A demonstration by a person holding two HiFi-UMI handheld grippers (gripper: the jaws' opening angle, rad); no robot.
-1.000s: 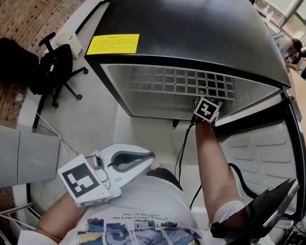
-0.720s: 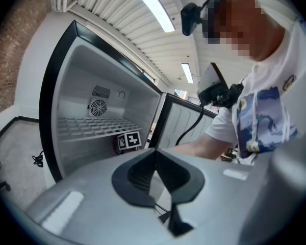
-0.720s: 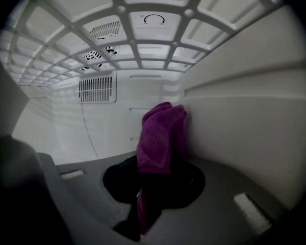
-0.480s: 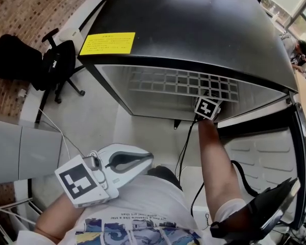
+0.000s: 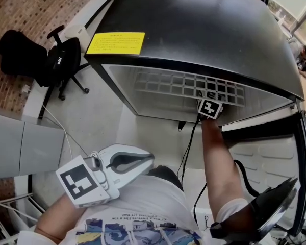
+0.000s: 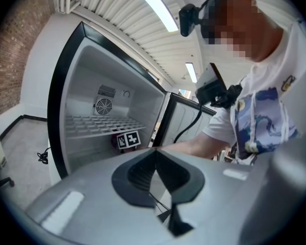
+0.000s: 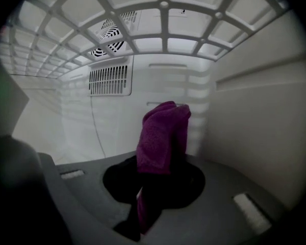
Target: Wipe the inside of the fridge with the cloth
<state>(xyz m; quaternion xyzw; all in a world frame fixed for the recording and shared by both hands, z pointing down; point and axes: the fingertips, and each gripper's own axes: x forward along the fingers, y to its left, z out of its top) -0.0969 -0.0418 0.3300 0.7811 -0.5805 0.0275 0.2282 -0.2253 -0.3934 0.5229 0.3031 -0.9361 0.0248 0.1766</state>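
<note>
Right tongs [image 7: 160, 160], clamped on the purple cloth [image 7: 163, 129], have edged slightly rightward under the fridge [image 5: 204, 29] wire shelf [image 5: 168, 86], so wiping is probably under way; left tongs [image 6: 154, 154] closed together on nothing, idle.

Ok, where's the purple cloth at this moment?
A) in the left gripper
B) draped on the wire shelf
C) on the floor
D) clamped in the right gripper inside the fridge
D: the right gripper has its jaws shut on the purple cloth, below the wire shelf inside the fridge.
</note>
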